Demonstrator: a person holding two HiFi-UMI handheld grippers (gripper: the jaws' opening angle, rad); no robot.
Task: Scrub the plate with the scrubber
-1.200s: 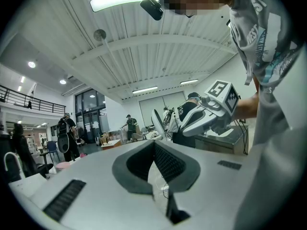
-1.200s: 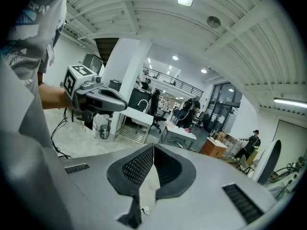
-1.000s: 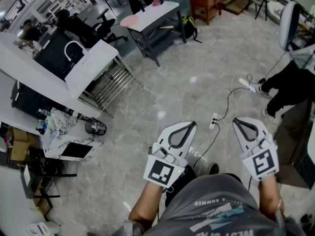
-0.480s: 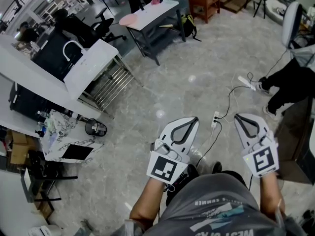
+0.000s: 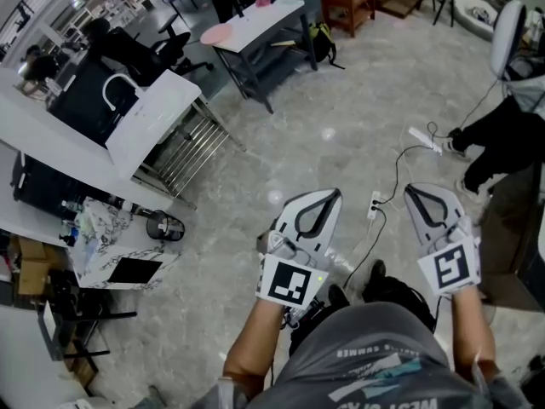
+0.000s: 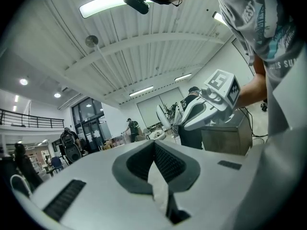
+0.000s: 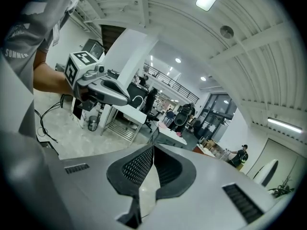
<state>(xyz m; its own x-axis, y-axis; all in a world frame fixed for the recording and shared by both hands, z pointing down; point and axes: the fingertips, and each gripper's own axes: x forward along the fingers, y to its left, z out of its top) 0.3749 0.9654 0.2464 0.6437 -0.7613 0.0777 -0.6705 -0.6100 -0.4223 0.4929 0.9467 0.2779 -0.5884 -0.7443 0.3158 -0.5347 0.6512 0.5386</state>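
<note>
No scrubber shows in any view. A pink round thing (image 5: 217, 34), perhaps a plate, lies on a grey table (image 5: 264, 20) far off. In the head view my left gripper (image 5: 329, 194) is held out over the stone floor, jaws shut and empty. My right gripper (image 5: 412, 191) is beside it, also shut with nothing in it. The left gripper view shows its closed tips (image 6: 154, 143) and the right gripper (image 6: 160, 111) out ahead. In the right gripper view the closed tips (image 7: 152, 147) point at the room, with the left gripper (image 7: 125, 99) at the left.
A white sink counter with a faucet (image 5: 153, 113) and a wire rack (image 5: 192, 147) stand at the left. A black bin (image 5: 166, 226) sits by a marble-patterned table (image 5: 106, 228). A power strip and cable (image 5: 373, 204) lie ahead. A person in dark clothes (image 5: 502, 139) is at the right.
Both grippers have moved a little forward over the floor together, still shut and empty. The person's feet have shifted and the room has slid slightly in view.
</note>
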